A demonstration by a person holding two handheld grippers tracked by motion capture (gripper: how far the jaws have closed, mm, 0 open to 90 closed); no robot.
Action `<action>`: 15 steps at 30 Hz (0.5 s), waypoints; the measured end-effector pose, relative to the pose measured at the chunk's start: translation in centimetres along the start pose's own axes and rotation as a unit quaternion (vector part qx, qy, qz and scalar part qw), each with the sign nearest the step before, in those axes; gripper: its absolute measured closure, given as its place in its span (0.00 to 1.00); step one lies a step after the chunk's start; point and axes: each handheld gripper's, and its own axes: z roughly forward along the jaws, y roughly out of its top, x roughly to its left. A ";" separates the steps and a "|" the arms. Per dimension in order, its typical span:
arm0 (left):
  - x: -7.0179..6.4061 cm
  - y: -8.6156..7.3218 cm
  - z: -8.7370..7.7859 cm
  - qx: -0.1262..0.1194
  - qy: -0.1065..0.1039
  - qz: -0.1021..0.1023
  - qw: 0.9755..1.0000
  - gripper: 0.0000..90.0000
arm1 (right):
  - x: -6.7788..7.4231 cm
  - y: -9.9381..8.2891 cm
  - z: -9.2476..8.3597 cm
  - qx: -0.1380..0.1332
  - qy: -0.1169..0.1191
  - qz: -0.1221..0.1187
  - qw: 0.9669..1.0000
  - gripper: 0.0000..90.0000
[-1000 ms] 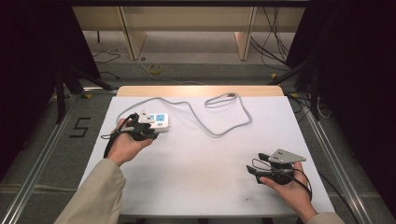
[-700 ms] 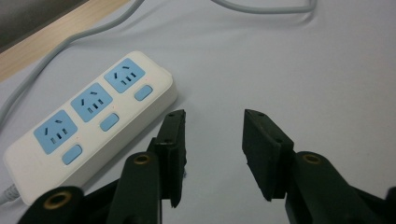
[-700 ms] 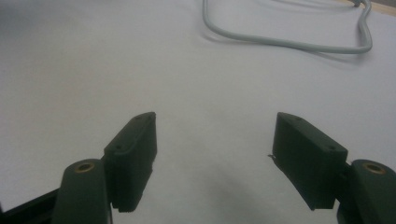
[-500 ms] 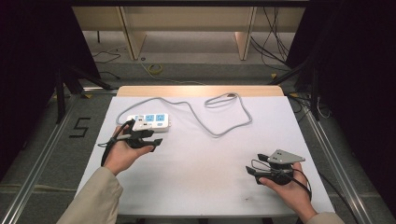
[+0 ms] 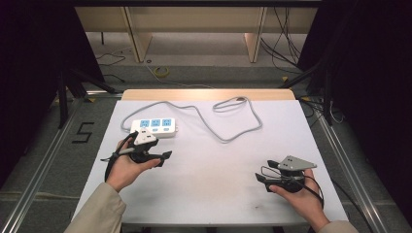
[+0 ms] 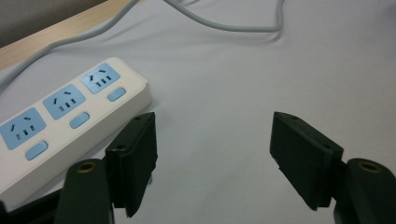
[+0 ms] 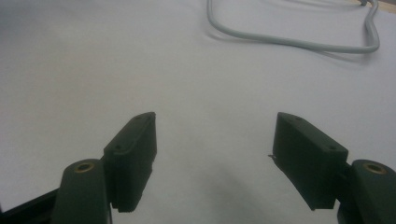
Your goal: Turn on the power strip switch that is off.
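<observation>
Left hand-held gripper (image 5: 163, 158) sits in the person's left hand (image 5: 127, 167) near the left edge of the white surface (image 5: 204, 194), its jaws spread wide with nothing between them. In the left gripper view the same hand-held gripper (image 6: 212, 158) points along the surface, and the white power strip (image 6: 65, 126) lies just beside its left jaw (whether the jaw touches the strip's casing cannot be told).

From the high view, the power strip (image 5: 154, 127) lies toward the far left corner of the surface, just beyond the left hand-held gripper, with three blue-faced sockets in a row. Its grey cable (image 5: 228, 136) runs from the strip along the far edge, then loops across the middle of the far half of the surface.

Right hand-held gripper (image 5: 265, 172) is held by the right hand (image 5: 299, 199) near the near right corner, well apart from the strip, its grey three-cornered plate on top. In the right gripper view its jaws (image 7: 212, 161) stand open over bare surface, with a curve of the cable (image 7: 289, 42) lying farther off.
</observation>
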 end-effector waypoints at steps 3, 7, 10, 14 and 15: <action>-0.3 -0.1 0.0 -0.003 0.000 0.005 1.000 0.33 | 0.0 0.0 0.0 0.000 0.001 -0.001 1.000 0.35; -0.7 -0.4 0.0 -0.003 -0.002 0.010 1.000 0.31 | 0.0 0.0 0.0 0.000 0.002 -0.001 1.000 0.35; -1.1 -0.9 0.1 -0.003 -0.005 0.010 1.000 0.31 | 0.0 0.0 0.0 0.000 0.002 -0.001 1.000 0.35; -1.4 -1.6 0.1 0.000 -0.001 0.016 1.000 0.30 | 0.0 0.0 0.1 0.001 0.003 -0.002 1.000 0.35; -1.5 -1.8 0.1 -0.001 0.001 0.017 1.000 0.30 | 0.0 0.0 0.1 0.000 0.003 -0.002 1.000 0.35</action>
